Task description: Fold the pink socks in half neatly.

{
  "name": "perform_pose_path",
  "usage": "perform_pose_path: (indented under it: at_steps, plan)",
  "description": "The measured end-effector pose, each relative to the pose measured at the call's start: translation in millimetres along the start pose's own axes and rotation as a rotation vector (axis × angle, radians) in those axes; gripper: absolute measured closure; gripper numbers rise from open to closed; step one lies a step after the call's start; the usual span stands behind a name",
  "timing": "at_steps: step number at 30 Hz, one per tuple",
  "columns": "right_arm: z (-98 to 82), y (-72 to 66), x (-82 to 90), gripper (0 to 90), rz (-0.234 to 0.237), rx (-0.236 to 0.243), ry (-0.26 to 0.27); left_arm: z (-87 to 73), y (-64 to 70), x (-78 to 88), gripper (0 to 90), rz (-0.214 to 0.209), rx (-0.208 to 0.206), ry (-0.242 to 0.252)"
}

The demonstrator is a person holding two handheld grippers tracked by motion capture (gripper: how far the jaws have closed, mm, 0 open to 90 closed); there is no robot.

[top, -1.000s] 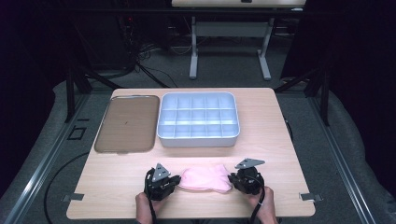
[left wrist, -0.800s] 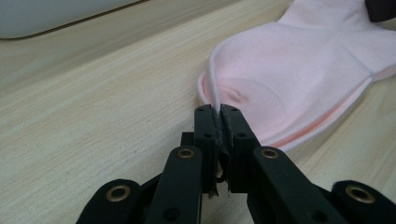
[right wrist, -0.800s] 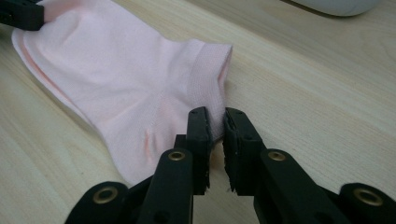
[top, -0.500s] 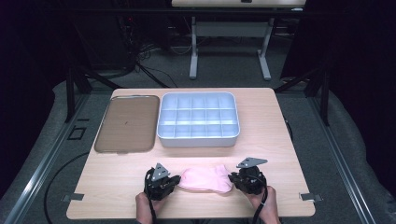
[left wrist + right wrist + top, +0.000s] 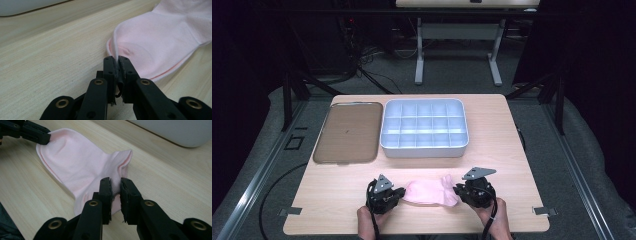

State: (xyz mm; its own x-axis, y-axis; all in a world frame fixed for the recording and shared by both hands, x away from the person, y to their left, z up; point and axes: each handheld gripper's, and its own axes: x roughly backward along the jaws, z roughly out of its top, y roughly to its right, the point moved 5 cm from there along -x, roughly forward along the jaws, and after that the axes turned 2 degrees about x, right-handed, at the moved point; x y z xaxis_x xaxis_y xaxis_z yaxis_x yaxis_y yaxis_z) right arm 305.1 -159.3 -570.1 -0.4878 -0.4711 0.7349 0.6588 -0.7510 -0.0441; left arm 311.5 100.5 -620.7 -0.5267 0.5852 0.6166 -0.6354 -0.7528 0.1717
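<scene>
Black hand-held gripper [image 5: 117, 65] jaws with brass-ringed screws and trailing cables.

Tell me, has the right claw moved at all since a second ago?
Barely. The right claw, shut on the pink sock, looks slightly raised, but measured against the grey divided tray behind it the shift is hard to see.

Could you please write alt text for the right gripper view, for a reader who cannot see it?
The right gripper has its two black jaws shut on one end of a pale pink sock lying on a light wooden table. At the sock's far end, top left, the left gripper pinches its edge.
</scene>
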Motion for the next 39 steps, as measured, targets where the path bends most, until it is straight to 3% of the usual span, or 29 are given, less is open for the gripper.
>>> perform_pose_path:
  at_steps: [12,27,33,39]
  plan:
    - [18.0,-18.1,-0.5,82.0,0.027,0.046,0.02,0.0,-0.3,0.0,84.1,-0.002,-0.001,-0.002]
    - [43.7,-44.7,-17.8,82.3,0.091,0.116,0.009,0.1,-1.1,0.2,84.0,-0.002,-0.001,-0.005]
    - [54.6,-63.0,-32.6,82.2,0.129,0.164,-0.011,0.2,-0.7,-0.1,83.9,-0.006,-0.003,-0.004]
    - [61.6,-72.6,-49.7,82.1,0.15,0.181,-0.03,0.2,-1.1,0.0,83.7,-0.006,-0.002,-0.005]
